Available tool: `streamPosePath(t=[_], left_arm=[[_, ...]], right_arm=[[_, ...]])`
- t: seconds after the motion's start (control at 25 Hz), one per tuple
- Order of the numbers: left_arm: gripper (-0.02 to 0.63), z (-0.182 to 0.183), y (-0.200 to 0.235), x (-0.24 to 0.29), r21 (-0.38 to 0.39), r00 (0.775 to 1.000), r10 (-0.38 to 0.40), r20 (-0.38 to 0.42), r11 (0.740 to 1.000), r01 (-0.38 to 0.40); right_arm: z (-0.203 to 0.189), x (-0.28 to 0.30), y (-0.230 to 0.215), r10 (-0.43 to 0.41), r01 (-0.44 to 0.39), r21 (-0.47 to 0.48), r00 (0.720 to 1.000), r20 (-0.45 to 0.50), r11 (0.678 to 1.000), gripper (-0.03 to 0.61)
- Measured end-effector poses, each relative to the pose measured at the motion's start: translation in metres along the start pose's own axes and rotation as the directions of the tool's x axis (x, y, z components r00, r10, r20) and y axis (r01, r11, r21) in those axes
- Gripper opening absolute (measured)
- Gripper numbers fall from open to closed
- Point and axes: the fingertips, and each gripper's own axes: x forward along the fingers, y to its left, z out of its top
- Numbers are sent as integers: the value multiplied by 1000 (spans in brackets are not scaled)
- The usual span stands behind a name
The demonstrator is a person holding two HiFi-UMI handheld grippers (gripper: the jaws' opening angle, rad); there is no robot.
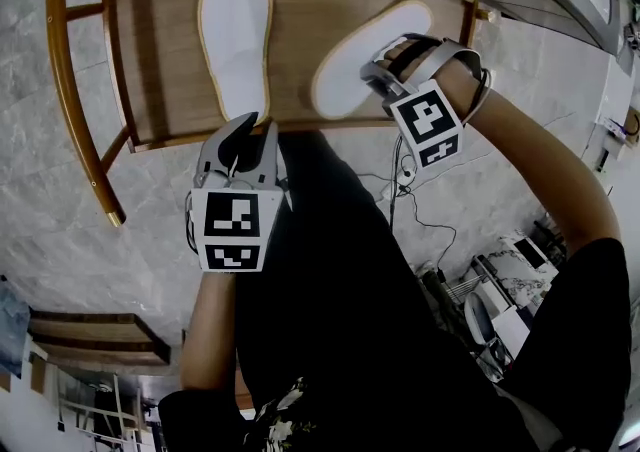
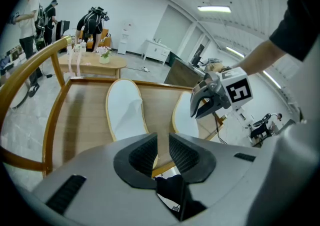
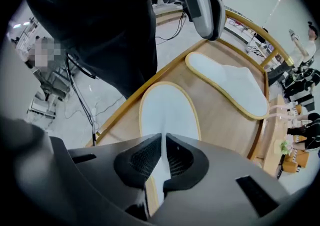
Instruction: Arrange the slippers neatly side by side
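Where the slippers lie: both on the wooden bench (image 1: 150,60), the left slipper (image 1: 235,35) running straight along the seat, the right slipper (image 1: 360,65) near it but slanted, its far end leaning away to the right.
Look of the slippers: flat, white, each with a thin tan rim; a faint fold crosses the left one's upper in the left gripper view.
Spacing: the two are apart, with bare wood between them; they are not parallel.
Right gripper (image 1: 375,75): points down at the near end of the right slipper; in the right gripper view its jaws are almost together, with white slipper material pinched between the pads.
Left gripper (image 1: 250,125): tips at the near end of the left slipper, by the bench's front edge; the jaws stand partly apart, and the gap shows wood and a bit of tan rim, with no pad seen pressing on it.
Hidden in the head view: the near end of each slipper sits under its gripper, so the heels cannot be made out.
Hidden in the gripper views: each gripper's own body covers the lower half of the picture, cutting off the bench's front edge.
Hard to tell: which end of the right slipper is the toe; its top looks plain white throughout.
Cut off: the bench's legs, apart from a curved golden rail (image 1: 70,90) on the left.
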Motion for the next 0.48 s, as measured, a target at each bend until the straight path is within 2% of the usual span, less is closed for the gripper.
streamPosePath(t=[0.28,0.4,0.48], left_arm=[[69,5,-11,0,47,1000,-29,6,999,29],[67,10,-13,-2,55,999,-27,19,998,26],[66,16,-12,-3,64,999,-24,32,998,22]], right_arm=[[-7,-19,7,-23,24,80,999,-23,997,18],[-8,-27,10,-34,36,194,999,-16,980,18],[-8,-30,10,-46,44,306,999,-1,951,18]])
